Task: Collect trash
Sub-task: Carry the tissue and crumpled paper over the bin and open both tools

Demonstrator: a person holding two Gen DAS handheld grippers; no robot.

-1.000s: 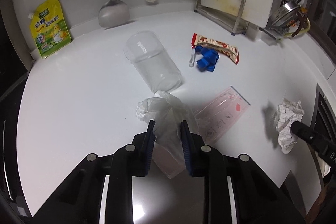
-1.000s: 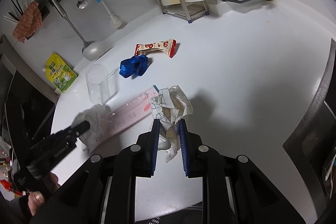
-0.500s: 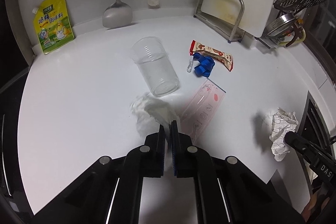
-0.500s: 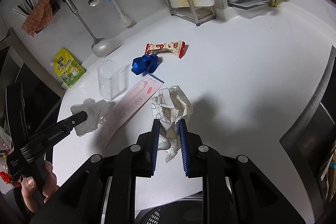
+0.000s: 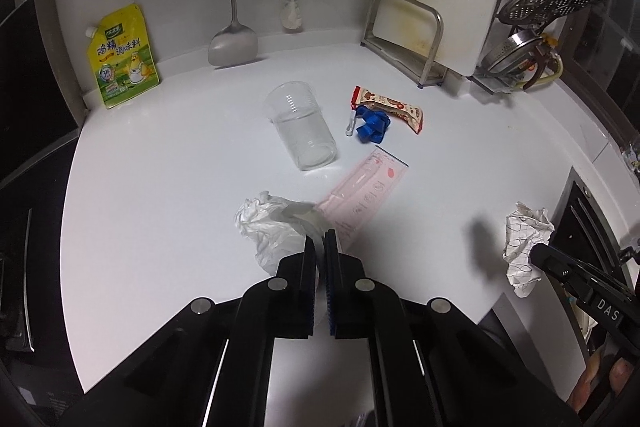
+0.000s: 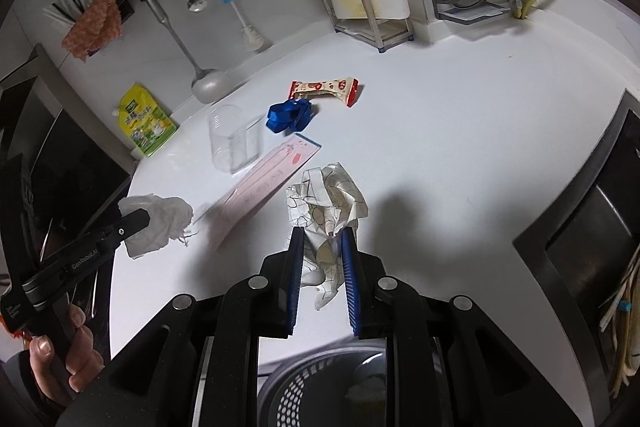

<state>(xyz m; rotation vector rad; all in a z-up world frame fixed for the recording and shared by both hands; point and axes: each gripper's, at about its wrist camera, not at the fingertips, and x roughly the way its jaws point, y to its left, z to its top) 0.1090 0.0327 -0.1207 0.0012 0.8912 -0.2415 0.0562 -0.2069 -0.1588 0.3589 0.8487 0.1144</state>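
Note:
My left gripper (image 5: 319,243) is shut on a crumpled white plastic wad (image 5: 268,227), held just above the white counter (image 5: 160,187). The right wrist view shows that wad (image 6: 160,223) at the left gripper's tip. My right gripper (image 6: 322,239) is shut on a crumpled patterned paper (image 6: 328,203), also lifted; the left wrist view has this paper (image 5: 524,239) at far right. On the counter lie a pink flat packet (image 5: 368,195), a tipped clear plastic cup (image 5: 300,127), a blue ribbon (image 5: 372,125) and a snack wrapper (image 5: 390,105). A black perforated bin (image 6: 304,387) sits below the right gripper.
A yellow seasoning pouch (image 5: 120,63) leans on the back wall beside a hanging spatula (image 5: 234,43) and brush (image 5: 294,7). A cutting board in a metal rack (image 5: 416,23) and a dish rack (image 5: 552,7) stand at the back right. A dark recessed panel (image 6: 592,239) borders the counter's right edge.
The left jaws closed on the white wad. Both grippers pulled back and up from the counter with their loads. The bin's rim came into the right wrist view.

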